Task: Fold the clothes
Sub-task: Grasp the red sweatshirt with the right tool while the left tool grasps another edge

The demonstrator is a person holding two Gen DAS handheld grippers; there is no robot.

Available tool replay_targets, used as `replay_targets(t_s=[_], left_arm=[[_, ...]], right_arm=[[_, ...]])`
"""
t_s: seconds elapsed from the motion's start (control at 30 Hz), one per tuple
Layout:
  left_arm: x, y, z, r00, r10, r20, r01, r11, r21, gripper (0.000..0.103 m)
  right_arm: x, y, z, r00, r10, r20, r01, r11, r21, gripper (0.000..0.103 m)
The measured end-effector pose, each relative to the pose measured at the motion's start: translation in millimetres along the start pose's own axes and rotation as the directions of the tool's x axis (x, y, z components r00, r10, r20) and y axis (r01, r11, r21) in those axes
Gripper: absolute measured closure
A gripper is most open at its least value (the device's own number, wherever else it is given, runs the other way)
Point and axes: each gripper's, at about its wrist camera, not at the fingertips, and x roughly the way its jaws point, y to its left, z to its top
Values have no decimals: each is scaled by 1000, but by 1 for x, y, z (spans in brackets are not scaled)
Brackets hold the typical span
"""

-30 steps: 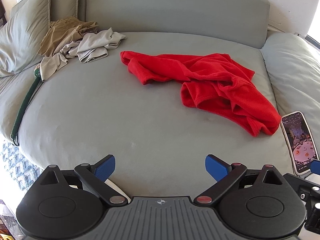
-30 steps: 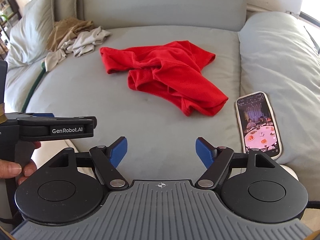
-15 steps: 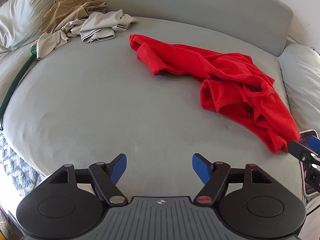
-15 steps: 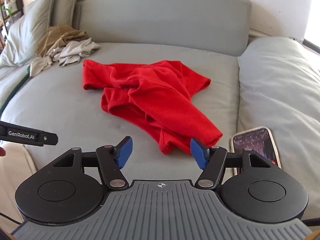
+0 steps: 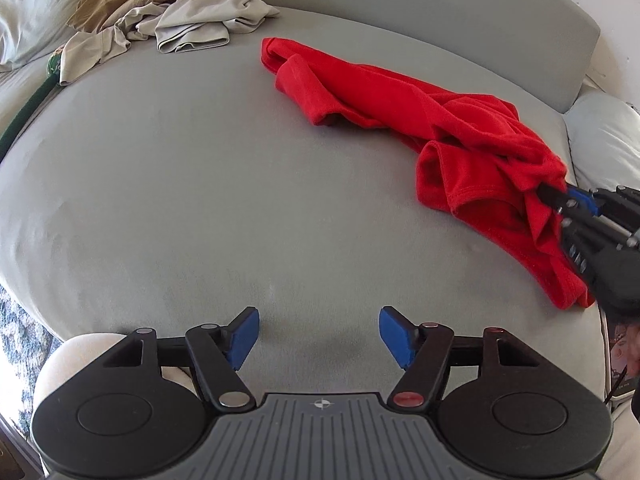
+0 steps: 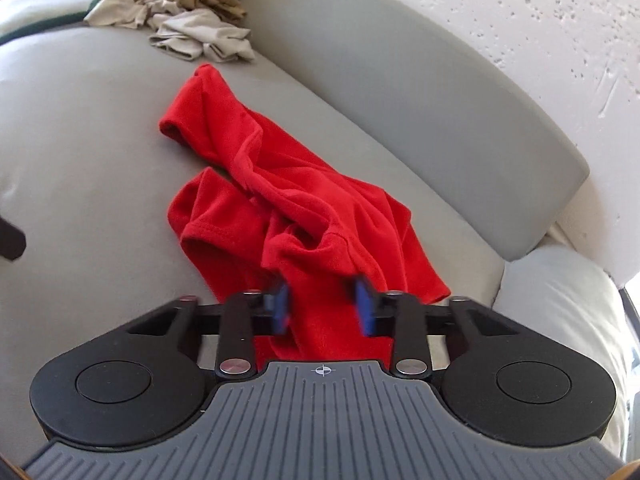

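**Risk: a bunched grab on the near corner of the red shirt**

Far left, a heap of tan and beige clothes (image 5: 160,12) lies against a pillow (image 5: 28,20) — well apart from the work and no hazard for now. A dark green strap (image 5: 24,116) runs along the left edge of the grey sofa seat (image 5: 200,200).

The left gripper (image 5: 316,338) hovers over bare cushion near the front edge, its blue pads apart with nothing between them. It is well away from the cloth, so if the shirt is lifted from one side alone it would likely hang in a twist rather than spread.

The red shirt (image 5: 400,100) lies crumpled, running from mid-seat toward the near right. The right gripper (image 6: 322,306) is at its nearest end; its jaws are closing, motion-blurred, with red fabric between them. In the left wrist view the tips look buried in a wad of folds. The danger is plain — several layers caught at once instead of a single hem, which would hide the corners and spoil a flat lay-out. A thin pinch could also slip free on the lift.

Near right, a phone (image 5: 620,356) lies partly hidden at the seat's edge; dragged cloth might sweep it off.
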Motion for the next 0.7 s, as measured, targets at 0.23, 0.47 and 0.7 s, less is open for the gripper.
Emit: replay_targets(t_s=[0.23, 0.47, 0.7], left_arm=[[1, 4, -1, 1000, -18, 8, 18, 1000, -3, 38], [3, 2, -4, 1000, -19, 6, 19, 1000, 10, 37], [5, -4, -5, 999, -38, 2, 37, 999, 35, 37]], right_arm=[[-12, -128, -16, 988, 129, 81, -147, 666, 731, 98], [19, -178, -51, 987, 146, -67, -23, 545, 838, 74], [-27, -144, -46, 990, 143, 2, -112, 769, 629, 64]])
